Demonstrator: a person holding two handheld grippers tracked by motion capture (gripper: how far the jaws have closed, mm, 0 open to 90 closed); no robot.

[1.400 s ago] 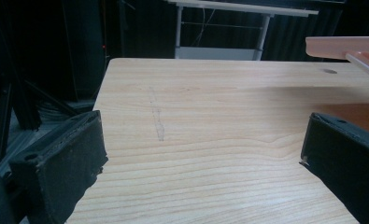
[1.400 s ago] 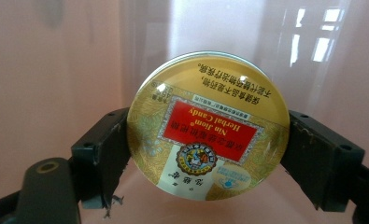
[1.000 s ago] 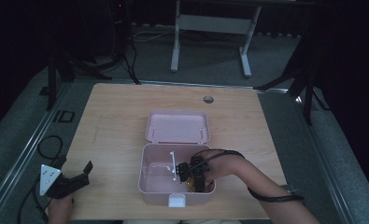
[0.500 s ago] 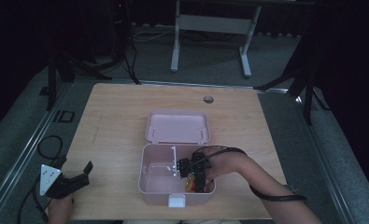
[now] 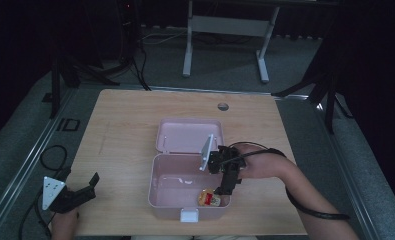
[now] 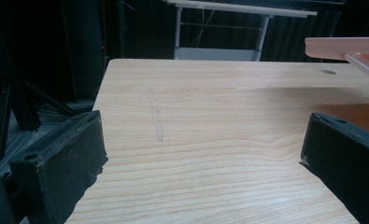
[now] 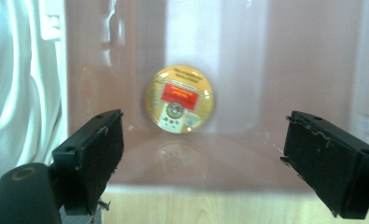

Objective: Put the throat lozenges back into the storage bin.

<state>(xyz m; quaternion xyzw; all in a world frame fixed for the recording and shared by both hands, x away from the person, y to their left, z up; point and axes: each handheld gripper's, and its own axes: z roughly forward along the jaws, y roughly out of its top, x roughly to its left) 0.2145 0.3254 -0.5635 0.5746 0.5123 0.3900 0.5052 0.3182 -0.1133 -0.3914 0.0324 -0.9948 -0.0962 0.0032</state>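
Claws (image 7: 201,140) wide, right above round tin (image 7: 180,99), perhaps clear of box wall (image 5: 152,190).

I work at a light wooden table (image 5: 125,130). Near its far edge sits a small round grey grommet (image 5: 223,106), and a faint pencil line (image 6: 156,116) runs across its left part. Beyond the table stands a white desk frame (image 5: 225,25) on grey carpet (image 5: 15,125). Left of the table a black cable (image 5: 50,155) loops beside a metal rail (image 5: 40,145).
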